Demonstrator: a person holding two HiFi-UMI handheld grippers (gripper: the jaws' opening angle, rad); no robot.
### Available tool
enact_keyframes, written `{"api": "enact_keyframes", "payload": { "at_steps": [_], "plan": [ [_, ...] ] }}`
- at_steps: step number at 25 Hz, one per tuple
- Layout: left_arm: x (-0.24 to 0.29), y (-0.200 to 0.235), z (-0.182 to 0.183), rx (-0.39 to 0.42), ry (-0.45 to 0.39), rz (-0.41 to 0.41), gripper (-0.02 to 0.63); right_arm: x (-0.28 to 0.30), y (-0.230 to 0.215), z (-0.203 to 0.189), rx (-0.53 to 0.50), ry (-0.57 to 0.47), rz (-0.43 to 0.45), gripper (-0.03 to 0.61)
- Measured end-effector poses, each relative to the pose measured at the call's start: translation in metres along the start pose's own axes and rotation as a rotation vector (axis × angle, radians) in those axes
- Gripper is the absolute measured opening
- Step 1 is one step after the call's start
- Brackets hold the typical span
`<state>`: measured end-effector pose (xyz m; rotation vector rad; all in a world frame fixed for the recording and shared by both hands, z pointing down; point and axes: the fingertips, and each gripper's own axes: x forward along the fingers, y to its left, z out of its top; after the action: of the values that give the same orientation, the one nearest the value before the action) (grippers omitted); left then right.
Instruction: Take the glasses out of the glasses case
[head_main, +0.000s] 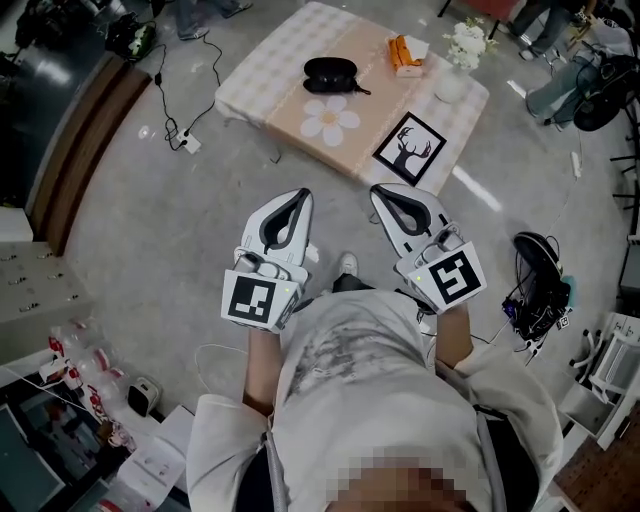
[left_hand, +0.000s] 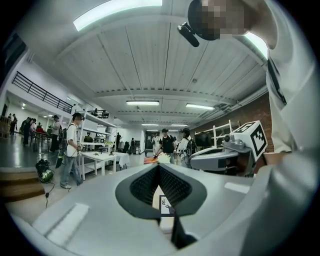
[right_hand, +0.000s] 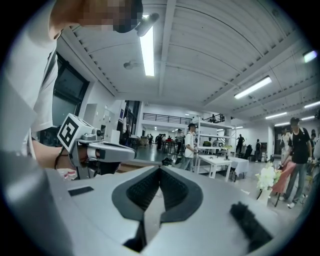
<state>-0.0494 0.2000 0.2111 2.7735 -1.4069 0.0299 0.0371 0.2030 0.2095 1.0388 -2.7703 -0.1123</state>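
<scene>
The glasses case (head_main: 330, 73) is small and far off in the head view. It is a dark oval lying near the middle of the low table (head_main: 262, 75), it looks shut, and what is inside does not show. We cannot find it in either gripper view, because each gripper's own pale body fills the lower half of its picture and covers most of the table. Through the slit below the left gripper's jaws we make out only a sliver of the black-and-white deer card (head_main: 410, 148), which sits at the table's near right corner. The person's hands are hidden under the gripper housings, and the forearms are cut off by the chest.

The left gripper (head_main: 302, 195) and the right gripper (head_main: 381, 190) are held side by side before the chest, well apart from the table, with the jaws pointing toward it. In each gripper's own view the two jaws meet at the tips. The ribbed pads bow outward behind the tips and nothing is between them.

We count two grippers, each carrying one marker cube (head_main: 250, 298). There is one case and one table. On that table are one orange box (head_main: 405, 55) just right of the case, one bunch of white flowers (head_main: 465, 42) at the far right corner, and one card.
</scene>
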Motion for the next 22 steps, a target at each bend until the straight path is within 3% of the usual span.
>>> {"api": "enact_keyframes", "payload": {
  "at_steps": [22],
  "plan": [
    [0.047, 0.011, 0.001, 0.004, 0.015, 0.044, 0.009, 0.017, -0.046, -0.006, 0.005, -0.004, 0.050, 0.017]
  ]
}}
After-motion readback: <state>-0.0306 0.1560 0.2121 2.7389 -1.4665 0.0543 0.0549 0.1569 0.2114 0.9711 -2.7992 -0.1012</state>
